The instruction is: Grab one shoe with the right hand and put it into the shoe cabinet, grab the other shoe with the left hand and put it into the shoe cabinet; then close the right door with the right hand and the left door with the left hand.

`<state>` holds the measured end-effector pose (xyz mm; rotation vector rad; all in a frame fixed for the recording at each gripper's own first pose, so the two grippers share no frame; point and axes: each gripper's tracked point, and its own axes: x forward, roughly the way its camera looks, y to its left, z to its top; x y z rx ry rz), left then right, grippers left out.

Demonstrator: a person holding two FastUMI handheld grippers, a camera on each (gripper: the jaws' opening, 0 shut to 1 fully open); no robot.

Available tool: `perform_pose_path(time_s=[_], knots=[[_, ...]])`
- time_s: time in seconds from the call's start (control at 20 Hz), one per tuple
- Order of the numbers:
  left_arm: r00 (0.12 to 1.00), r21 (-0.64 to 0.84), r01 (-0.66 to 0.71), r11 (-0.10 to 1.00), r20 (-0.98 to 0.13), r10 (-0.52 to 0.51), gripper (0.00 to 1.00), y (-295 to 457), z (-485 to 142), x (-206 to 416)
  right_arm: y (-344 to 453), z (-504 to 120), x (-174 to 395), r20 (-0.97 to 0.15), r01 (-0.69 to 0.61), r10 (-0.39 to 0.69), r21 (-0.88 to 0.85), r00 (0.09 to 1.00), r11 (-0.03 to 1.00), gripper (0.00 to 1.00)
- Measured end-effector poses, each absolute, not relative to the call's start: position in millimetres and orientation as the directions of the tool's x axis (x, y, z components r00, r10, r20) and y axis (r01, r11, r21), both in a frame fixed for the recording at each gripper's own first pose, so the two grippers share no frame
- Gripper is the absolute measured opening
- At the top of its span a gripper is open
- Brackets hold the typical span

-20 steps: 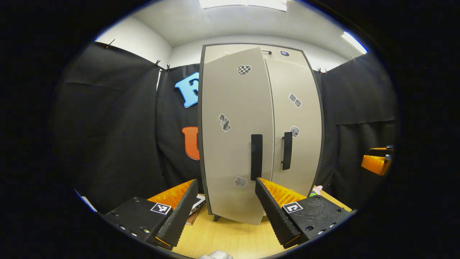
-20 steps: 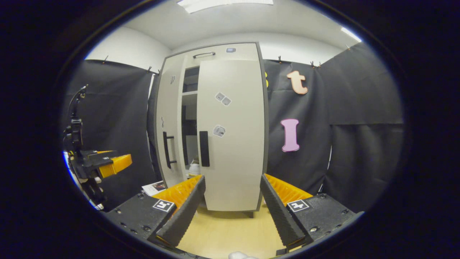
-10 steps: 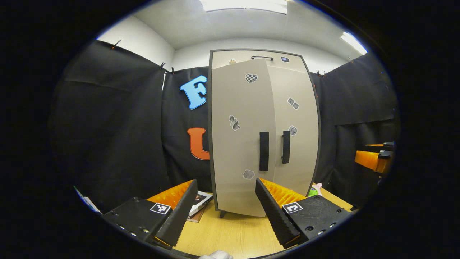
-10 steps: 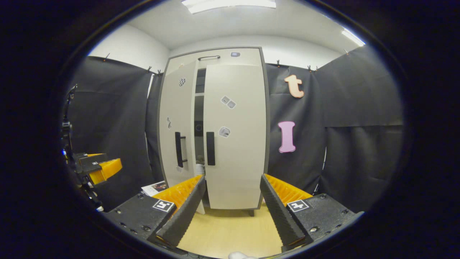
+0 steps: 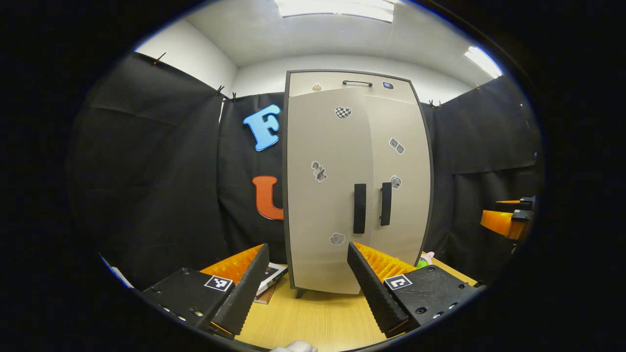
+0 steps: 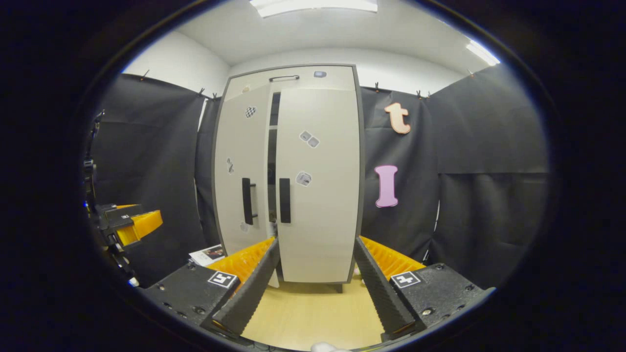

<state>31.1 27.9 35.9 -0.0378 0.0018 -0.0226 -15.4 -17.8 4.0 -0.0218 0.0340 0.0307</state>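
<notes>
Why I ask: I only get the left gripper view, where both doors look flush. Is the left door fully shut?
Observer: No. In the right gripper view the left door stands slightly ajar, with a dark gap between it and the right door.
Operator: Is my gripper touching that door?
Observer: No. The left gripper hangs apart from the cabinet, off its left side.
</notes>
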Motion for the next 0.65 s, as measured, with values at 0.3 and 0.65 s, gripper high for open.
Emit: perform_pose_path(time_s=[0.3,0.65], knots=[[1.000,-0.036,0.030,0.999,0.000,-0.030,0.97,26.8,35.4,32.8,-14.9,6.5,-16.3,-0.032,-0.032,0.031,-0.024,0.999,0.999,0.99],[1.000,-0.034,0.021,0.999,-0.002,-0.021,0.97,30.9,35.4,30.5,-13.1,5.0,-14.8,-0.033,-0.034,0.034,-0.015,0.999,0.999,0.99]])
